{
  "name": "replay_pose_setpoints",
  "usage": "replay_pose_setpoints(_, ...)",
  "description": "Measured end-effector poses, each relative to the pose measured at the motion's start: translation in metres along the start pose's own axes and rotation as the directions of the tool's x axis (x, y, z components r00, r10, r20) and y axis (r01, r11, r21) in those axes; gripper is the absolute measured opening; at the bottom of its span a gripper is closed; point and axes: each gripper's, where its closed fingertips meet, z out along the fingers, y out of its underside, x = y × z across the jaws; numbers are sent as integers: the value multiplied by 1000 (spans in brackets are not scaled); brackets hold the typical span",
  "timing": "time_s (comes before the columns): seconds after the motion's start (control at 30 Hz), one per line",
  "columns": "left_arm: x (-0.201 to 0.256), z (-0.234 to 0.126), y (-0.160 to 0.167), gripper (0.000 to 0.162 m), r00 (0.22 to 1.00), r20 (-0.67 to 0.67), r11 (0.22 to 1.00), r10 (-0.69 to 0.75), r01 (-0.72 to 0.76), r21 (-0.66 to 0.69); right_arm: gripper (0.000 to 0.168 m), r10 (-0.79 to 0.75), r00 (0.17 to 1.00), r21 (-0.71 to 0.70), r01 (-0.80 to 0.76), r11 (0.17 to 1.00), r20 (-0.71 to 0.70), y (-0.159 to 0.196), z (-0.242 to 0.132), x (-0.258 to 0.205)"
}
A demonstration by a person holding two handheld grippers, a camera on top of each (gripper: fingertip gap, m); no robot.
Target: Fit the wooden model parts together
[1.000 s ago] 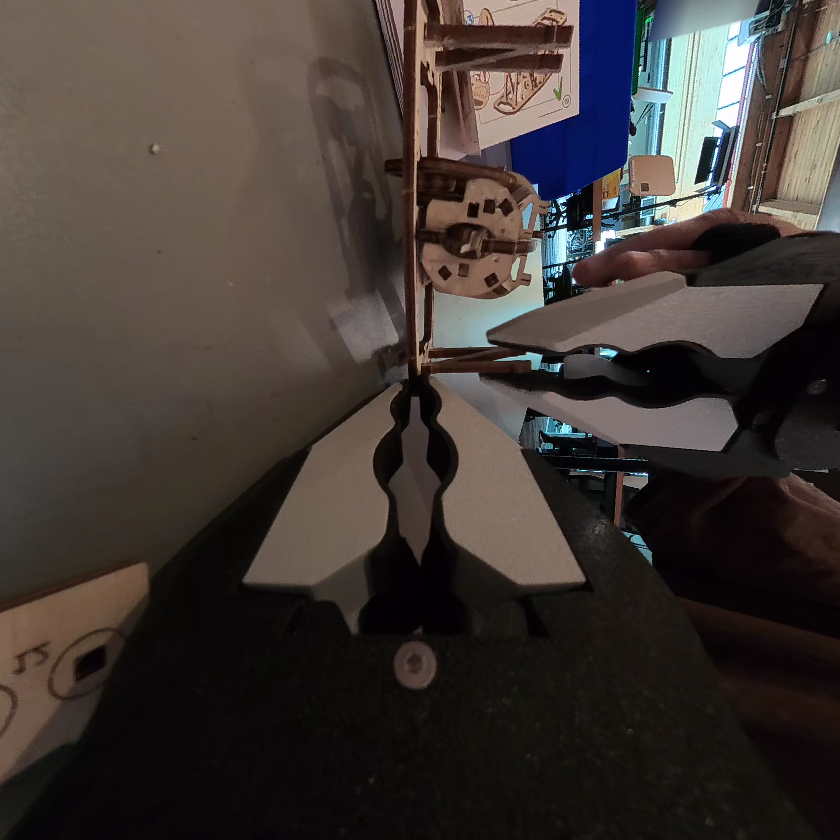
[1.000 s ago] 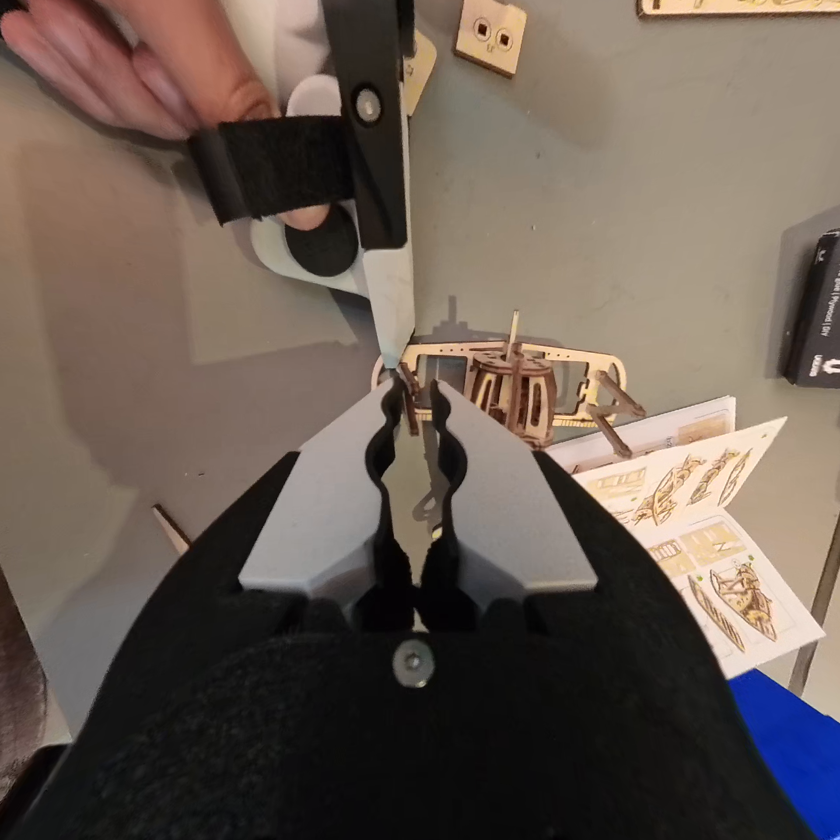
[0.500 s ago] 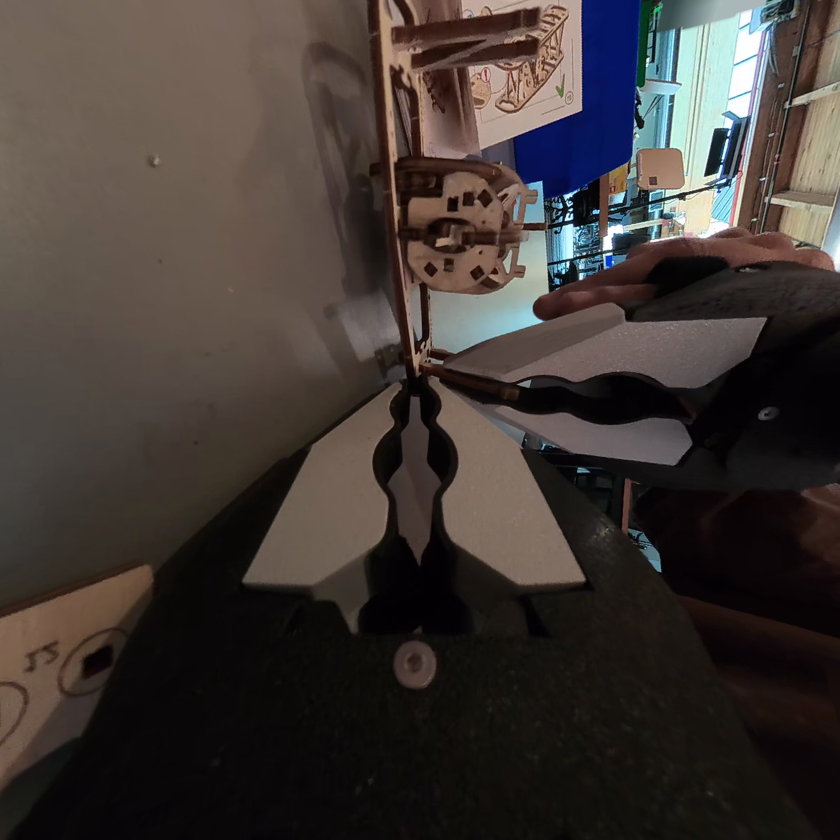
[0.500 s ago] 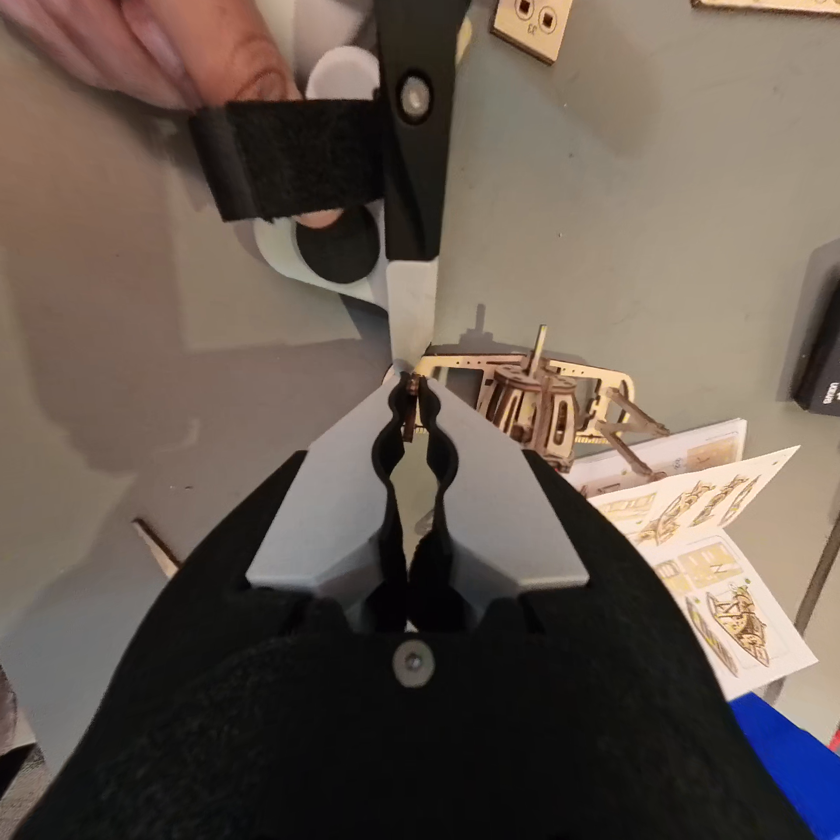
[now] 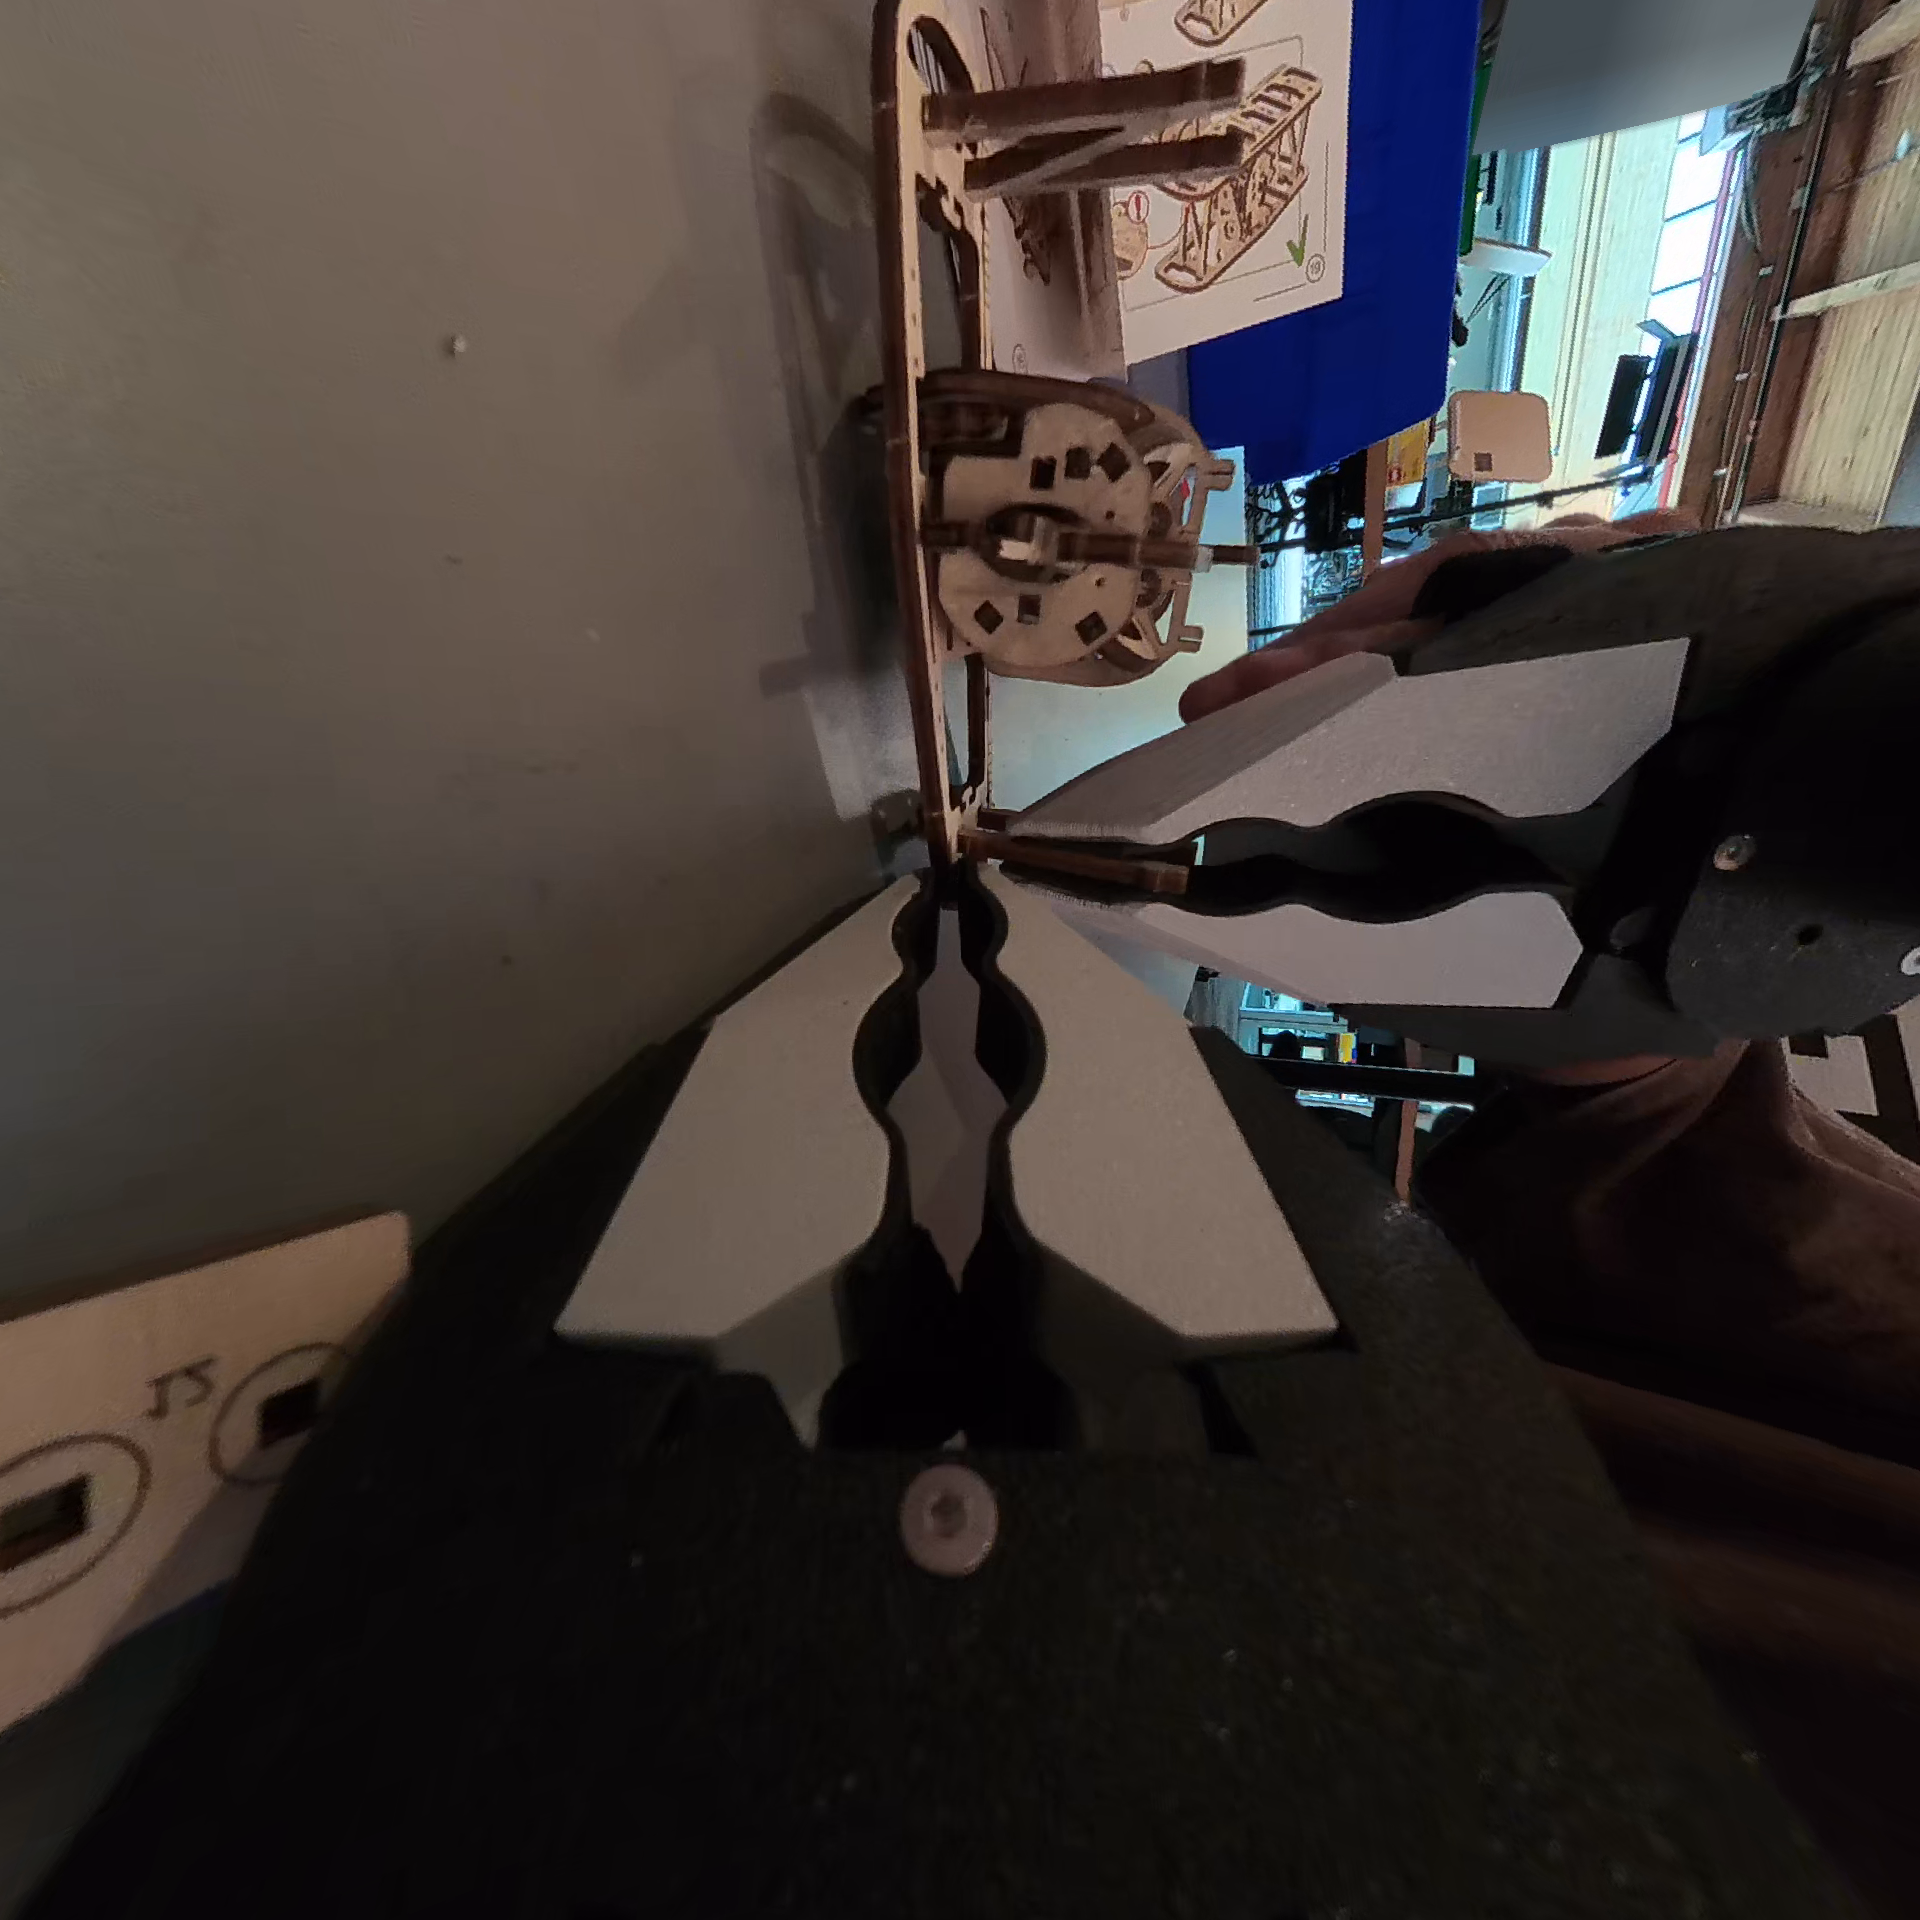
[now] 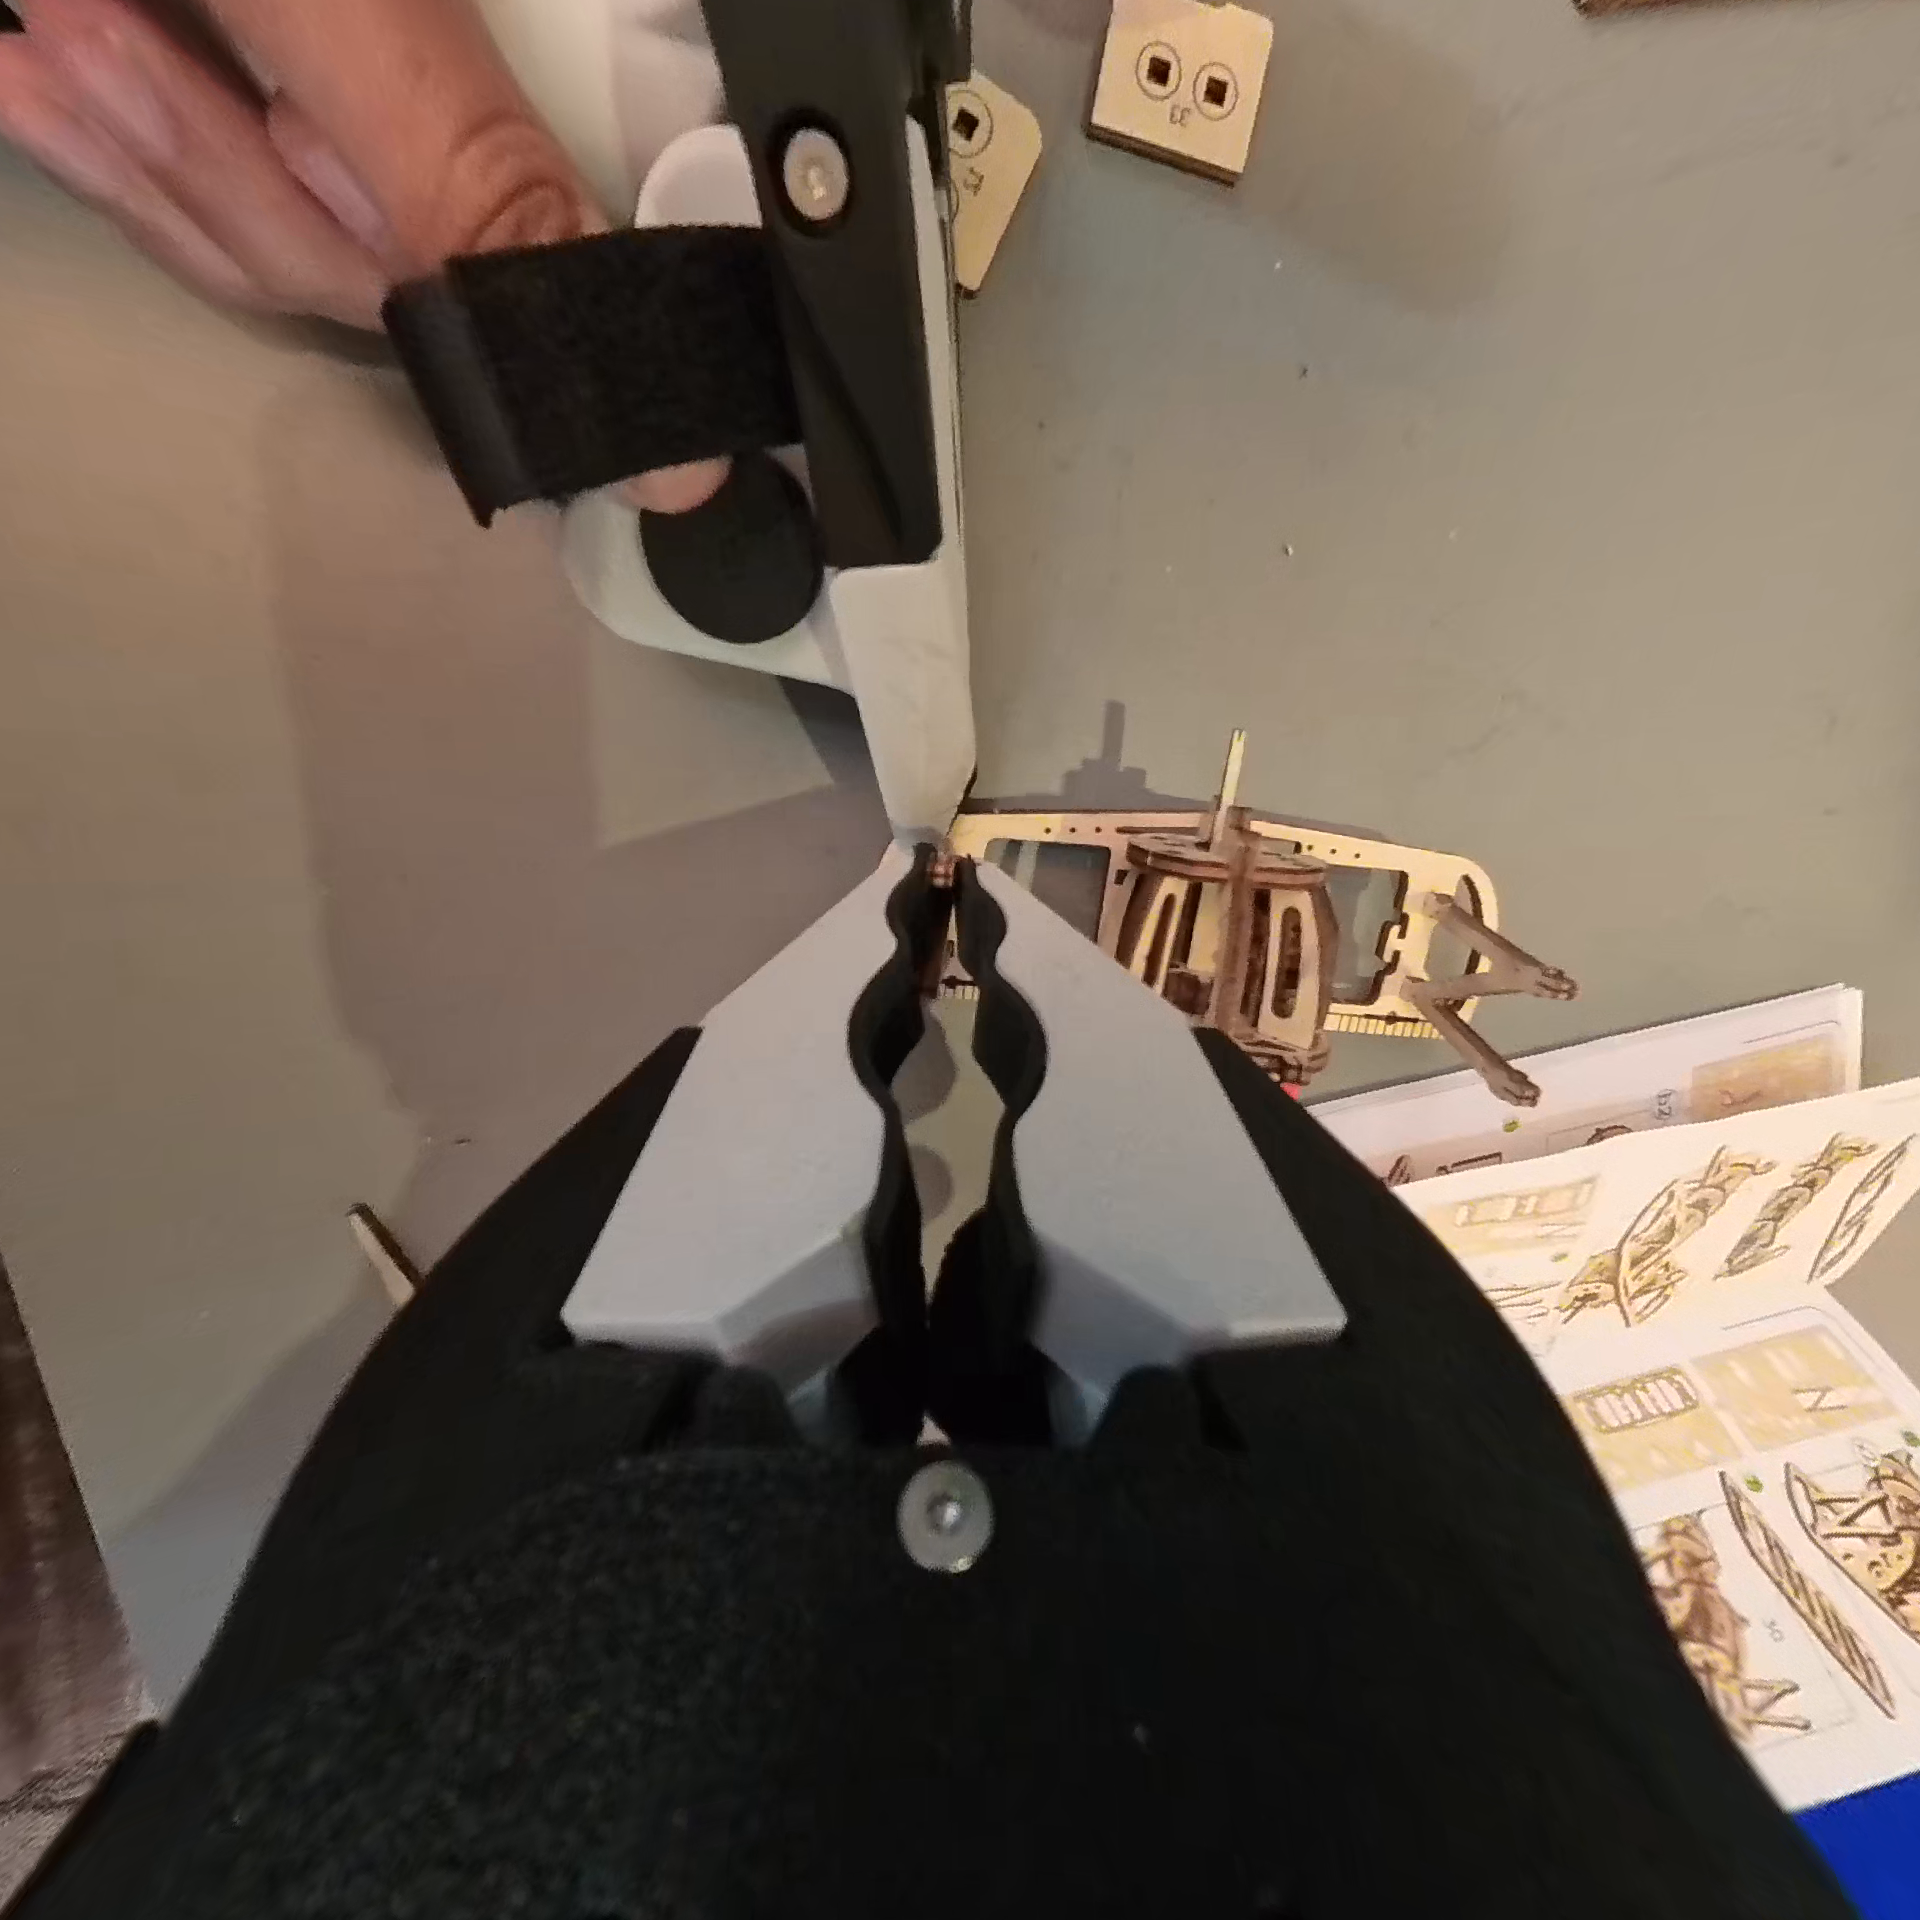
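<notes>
A flat wooden wing panel (image 5: 902,436) carries a round wooden engine block (image 5: 1049,551) and strut pieces. It lies on the grey table and also shows in the right wrist view (image 6: 1226,925). My left gripper (image 5: 948,878) is shut on the panel's near end. My right gripper (image 6: 943,868) is shut on a small brown wooden strut (image 6: 935,925) that stands at that same end of the panel. In the left wrist view the right gripper (image 5: 1008,857) comes in from the right with the strut (image 5: 1081,862) between its fingers, touching the panel.
An instruction booklet (image 6: 1683,1288) lies at the right, over a blue cloth (image 5: 1340,208). Small wooden offcut plates (image 6: 1179,88) lie at the far edge, another (image 5: 125,1444) by my left gripper. A hand (image 6: 260,156) holds the left gripper. Only a small space, under 4 cm, lies between the two pairs of fingers.
The right gripper closed on the strut and moved in to the panel's end. The left gripper still holds the panel, which has shifted slightly in view.
</notes>
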Motion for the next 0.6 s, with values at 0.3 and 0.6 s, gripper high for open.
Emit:
replay_pose_setpoints(0.3,-2,-12,3,5,1000,6,999,-7,7,35,2,147,986,147,-158,977,78,-13,2,-3)
replay_pose_setpoints(0.6,-2,-44,-18,0,980,-152,979,-125,147,141,1,104,992,119,-112,987,70,-6,3,-1)
